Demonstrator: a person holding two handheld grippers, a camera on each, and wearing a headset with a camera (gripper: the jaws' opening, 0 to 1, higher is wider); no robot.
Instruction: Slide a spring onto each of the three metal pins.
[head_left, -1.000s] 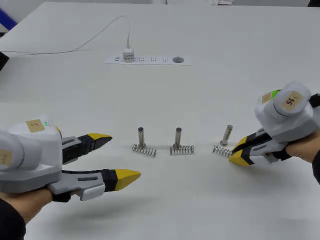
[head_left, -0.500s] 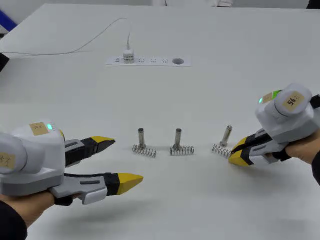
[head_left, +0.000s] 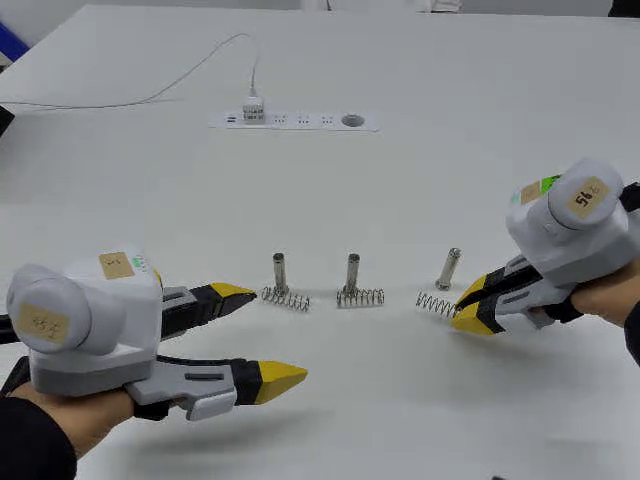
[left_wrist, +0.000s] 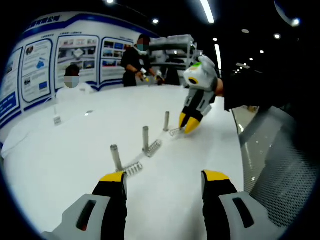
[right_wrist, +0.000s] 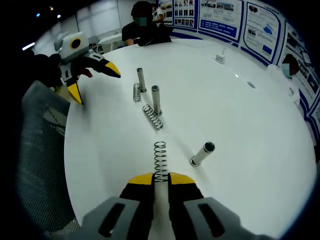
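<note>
Step one, no pin yet sleeved: right gripper (head_left: 463, 306) clenched on the end of the rightmost spring (head_left: 432, 302), which lies on the table (head_left: 420, 190) beside its pin (head_left: 449, 268); left gripper (head_left: 272, 335) released; next likely lift, upend, thread over the pin.

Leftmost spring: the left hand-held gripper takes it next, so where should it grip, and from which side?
Probably pinch the leftmost spring across its coils near one end, coming from the person's side: it lies flat, and the left pin stands just behind it.

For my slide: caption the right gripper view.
Right hand-held gripper closed on a spring beside a tilted metal pin.
</note>
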